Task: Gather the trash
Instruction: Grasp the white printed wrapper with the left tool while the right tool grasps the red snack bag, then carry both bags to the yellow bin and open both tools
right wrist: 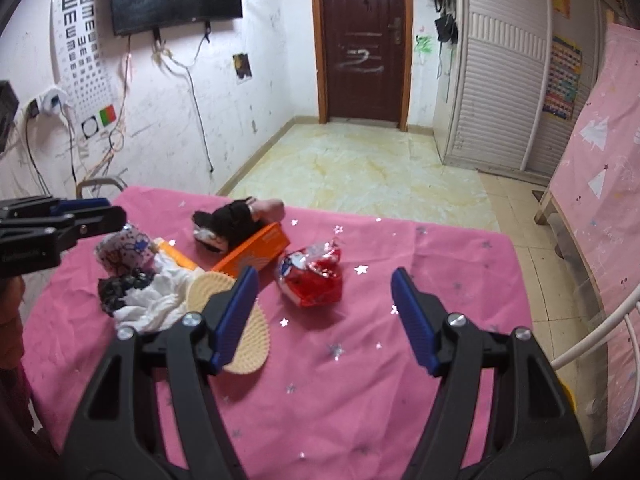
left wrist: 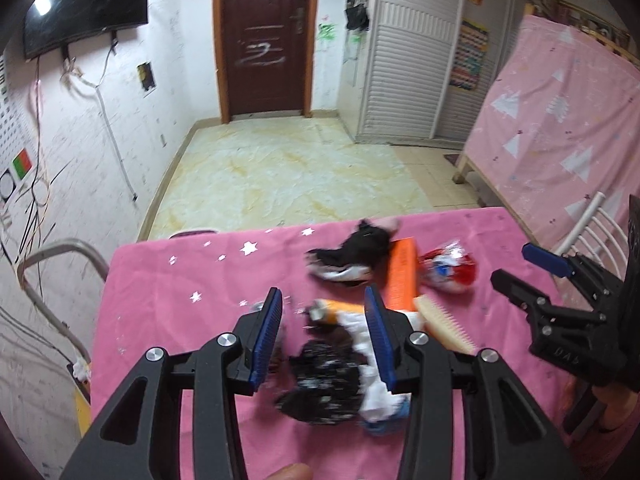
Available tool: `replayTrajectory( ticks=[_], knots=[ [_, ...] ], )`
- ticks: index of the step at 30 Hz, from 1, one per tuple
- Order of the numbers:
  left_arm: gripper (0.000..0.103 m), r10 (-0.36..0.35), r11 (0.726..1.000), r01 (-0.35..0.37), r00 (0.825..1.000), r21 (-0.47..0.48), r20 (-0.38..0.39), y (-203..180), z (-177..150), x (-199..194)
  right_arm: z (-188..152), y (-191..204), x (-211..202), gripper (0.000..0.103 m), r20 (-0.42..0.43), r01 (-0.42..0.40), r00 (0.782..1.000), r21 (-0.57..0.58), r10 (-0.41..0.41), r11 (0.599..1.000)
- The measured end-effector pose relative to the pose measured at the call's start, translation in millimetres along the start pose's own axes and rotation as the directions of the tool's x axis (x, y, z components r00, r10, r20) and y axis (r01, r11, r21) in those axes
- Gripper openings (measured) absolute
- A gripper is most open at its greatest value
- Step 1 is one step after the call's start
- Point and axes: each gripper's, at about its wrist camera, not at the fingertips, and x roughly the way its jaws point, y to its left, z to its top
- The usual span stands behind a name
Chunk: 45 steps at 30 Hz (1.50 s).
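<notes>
Trash lies on a pink starred tablecloth (right wrist: 340, 380). My left gripper (left wrist: 326, 300) is open, its blue pads either side of a pile: crumpled black plastic (left wrist: 324, 384), white tissue (left wrist: 376, 396) and an orange tube (left wrist: 340, 306). My right gripper (right wrist: 324, 276) is open and empty, just behind a red foil wrapper (right wrist: 314, 280). An orange box (right wrist: 256, 252), a black-and-white wrapper (right wrist: 228, 220), a patterned pink wrapper (right wrist: 128, 252) and a beige brush (right wrist: 240, 344) lie to the left. The left gripper shows in the right wrist view (right wrist: 112, 212), the right one in the left wrist view (left wrist: 516, 268).
A metal chair frame (left wrist: 52, 268) stands at the table's left edge and a white chair back (right wrist: 592, 340) at its right. Beyond the table lie a bare tiled floor (right wrist: 360, 172), a brown door, a wardrobe and a pink-covered board (left wrist: 560, 120).
</notes>
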Motion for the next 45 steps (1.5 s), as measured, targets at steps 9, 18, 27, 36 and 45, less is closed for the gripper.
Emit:
replayTrajectory(
  ticks=[9, 18, 27, 36, 45],
  knots=[
    [0.037, 0.020, 0.999, -0.023, 0.997, -0.039, -0.074, 27, -13, 31, 9, 3, 42, 0.066, -0.092, -0.006, 0.996, -0.030, 0.003, 1.000],
    [0.037, -0.026, 0.997, 0.016, 0.992, -0.080, -0.123, 40, -18, 52, 14, 11, 67, 0.066, -0.135, -0.017, 0.991, -0.049, 0.010, 0.999],
    [0.016, -0.022, 0.997, 0.011, 0.989, -0.076, -0.146, 44, -18, 64, 11, 7, 81, 0.039, -0.161, -0.036, 0.987, -0.029, 0.031, 0.999],
    [0.014, 0.011, 0.995, -0.020, 0.995, -0.097, -0.097, 43, -18, 42, 11, 3, 57, 0.034, -0.098, -0.026, 0.995, -0.004, 0.025, 1.000],
    [0.014, 0.036, 0.997, -0.035, 0.999, -0.076, 0.006, 20, -7, -12, 16, -10, -4, 0.034, 0.036, -0.026, 0.999, 0.019, 0.026, 0.999]
  ],
)
